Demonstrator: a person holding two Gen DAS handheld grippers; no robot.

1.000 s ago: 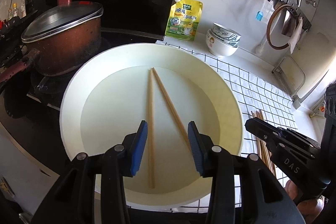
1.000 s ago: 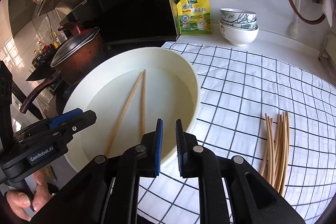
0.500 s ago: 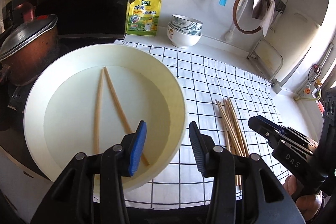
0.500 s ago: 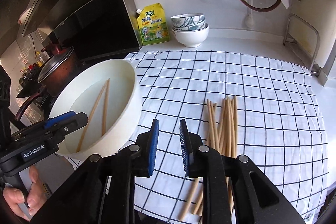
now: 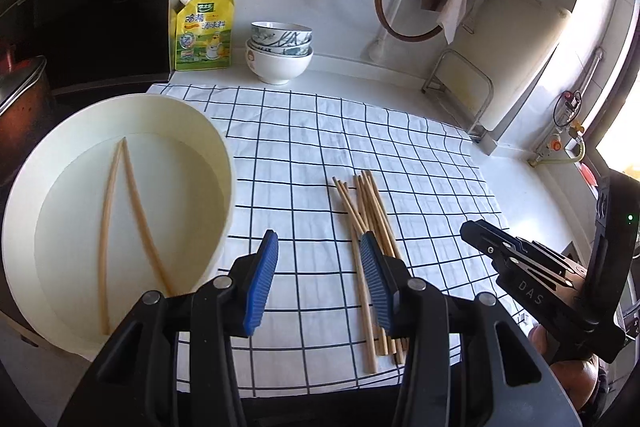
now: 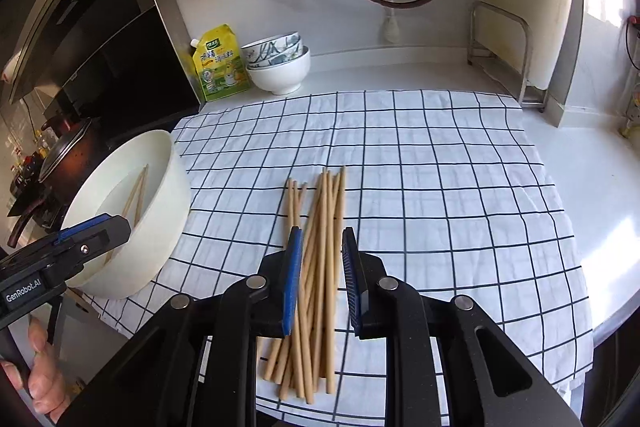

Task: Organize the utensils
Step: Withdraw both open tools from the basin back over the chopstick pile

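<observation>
Taking the checked cloth point(image 6: 420, 163) as the landmark, a white basin point(image 5: 224, 163) sits on the cloth's left edge and holds two chopsticks point(image 5: 128, 211) lying in a narrow V on its floor. Just right of the basin, over the cloth's near-left part, the left gripper point(image 5: 316, 279) hangs with its blue-padded tongs wide apart and nothing between them. At the cloth's middle lies a loose bundle of chopsticks point(image 6: 316, 267), roughly parallel and overlapping one another. The right gripper point(image 6: 320, 283) hovers directly over the near half of that bundle, its tongs apart by a modest gap that frames several sticks without clamping any; whether the pads touch the wood cannot be told. Beyond the cloth's far-left corner stand a yellow pouch point(image 6: 218, 65) and stacked bowls point(image 6: 280, 65). By this evidence the job looks barely started: one pair is in the basin, while the much larger bundle remains on the cloth to be gathered
</observation>
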